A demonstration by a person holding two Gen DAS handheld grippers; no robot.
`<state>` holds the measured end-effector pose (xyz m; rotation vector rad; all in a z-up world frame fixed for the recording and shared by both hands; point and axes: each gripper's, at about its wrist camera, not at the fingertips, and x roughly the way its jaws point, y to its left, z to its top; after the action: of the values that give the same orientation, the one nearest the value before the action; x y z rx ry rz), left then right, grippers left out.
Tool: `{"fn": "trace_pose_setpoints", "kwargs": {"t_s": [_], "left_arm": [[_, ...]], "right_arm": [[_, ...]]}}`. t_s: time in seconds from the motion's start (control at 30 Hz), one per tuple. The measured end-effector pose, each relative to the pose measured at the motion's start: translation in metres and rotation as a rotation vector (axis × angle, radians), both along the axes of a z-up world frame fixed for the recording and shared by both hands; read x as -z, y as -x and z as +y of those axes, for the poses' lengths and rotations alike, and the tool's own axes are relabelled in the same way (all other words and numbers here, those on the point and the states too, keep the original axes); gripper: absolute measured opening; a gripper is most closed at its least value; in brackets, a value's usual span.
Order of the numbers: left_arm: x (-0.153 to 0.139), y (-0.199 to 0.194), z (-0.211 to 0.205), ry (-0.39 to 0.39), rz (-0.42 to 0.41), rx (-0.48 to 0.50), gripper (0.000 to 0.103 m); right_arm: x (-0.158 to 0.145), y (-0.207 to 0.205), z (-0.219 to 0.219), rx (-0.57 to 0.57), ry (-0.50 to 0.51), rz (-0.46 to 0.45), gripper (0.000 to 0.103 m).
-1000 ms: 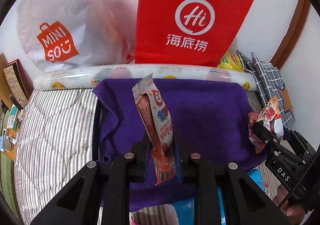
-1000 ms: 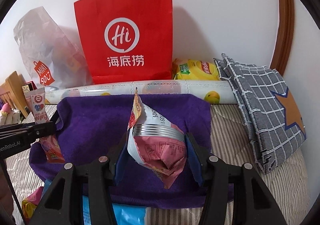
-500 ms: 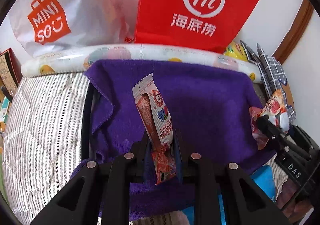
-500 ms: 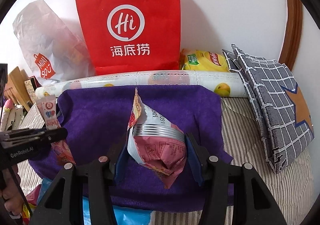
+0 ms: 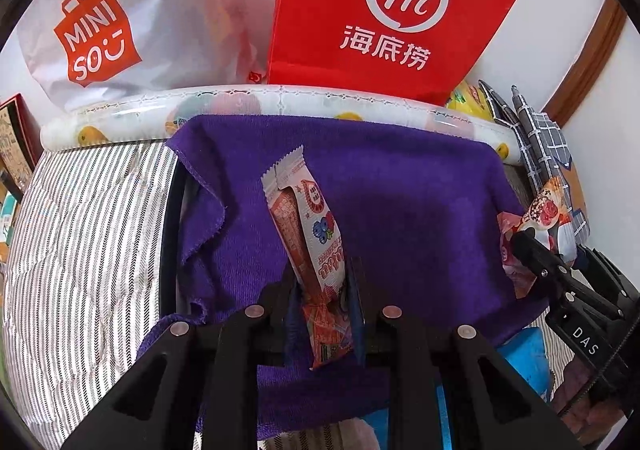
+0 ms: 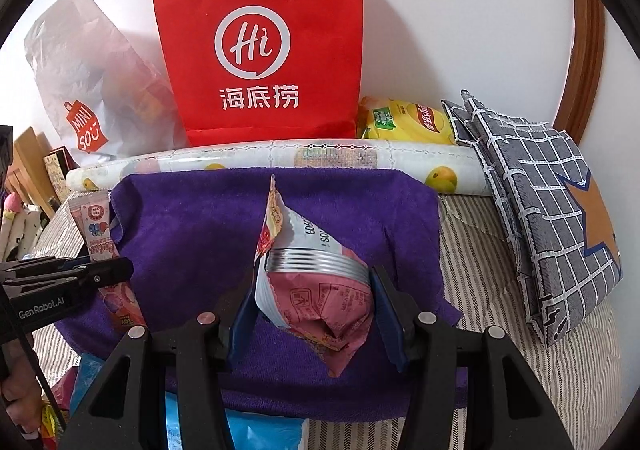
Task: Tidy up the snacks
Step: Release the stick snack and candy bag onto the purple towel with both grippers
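My left gripper is shut on a long red-and-white snack stick packet, held upright over the purple towel. My right gripper is shut on a crumpled pink-and-white snack bag, also above the purple towel. Each gripper shows in the other's view: the right one with its bag at the right edge, the left one with its packet at the left edge.
A red Hi paper bag and a white Miniso bag stand against the wall behind a rolled printed sheet. A yellow chip bag and folded grey checked cloth lie at the right. Blue packets lie below the towel.
Both grippers have moved forward over the purple towel, toward the bags at the wall, each still holding its snack. The left view now looks down more onto the towel.
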<state>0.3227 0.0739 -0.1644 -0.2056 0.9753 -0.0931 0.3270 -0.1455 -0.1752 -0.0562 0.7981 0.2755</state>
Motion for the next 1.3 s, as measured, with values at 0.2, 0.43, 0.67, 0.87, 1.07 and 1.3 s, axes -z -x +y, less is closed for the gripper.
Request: {"fn": "trace_pose_setpoints", "kwargs": {"t_s": [0.2,0.43,0.67,0.87,1.07,1.3], "left_arm": [[0.001,0.0,0.0,-0.002,0.003,0.0,0.022],[0.003,-0.001,-0.002,0.002,0.014,0.003,0.03],[0.003,-0.002,-0.003,-0.003,0.017,0.004,0.046],[-0.005,0.001,-0.004,-0.026,-0.013,-0.002,0.06],[-0.013,0.009,-0.009,-0.028,0.0,0.001,0.062],[-0.026,0.033,-0.01,-0.071,-0.007,0.011,0.062]], "right_arm": [[0.0,-0.001,-0.002,0.004,-0.01,0.009,0.053],[0.001,-0.001,-0.001,-0.001,-0.011,0.018,0.053],[0.001,-0.002,-0.002,-0.008,-0.027,0.03,0.057],[-0.006,0.005,0.002,-0.036,-0.022,-0.002,0.067],[-0.023,0.015,-0.007,0.013,-0.068,-0.011,0.067],[-0.032,0.045,-0.02,0.08,-0.033,-0.012,0.069]]}}
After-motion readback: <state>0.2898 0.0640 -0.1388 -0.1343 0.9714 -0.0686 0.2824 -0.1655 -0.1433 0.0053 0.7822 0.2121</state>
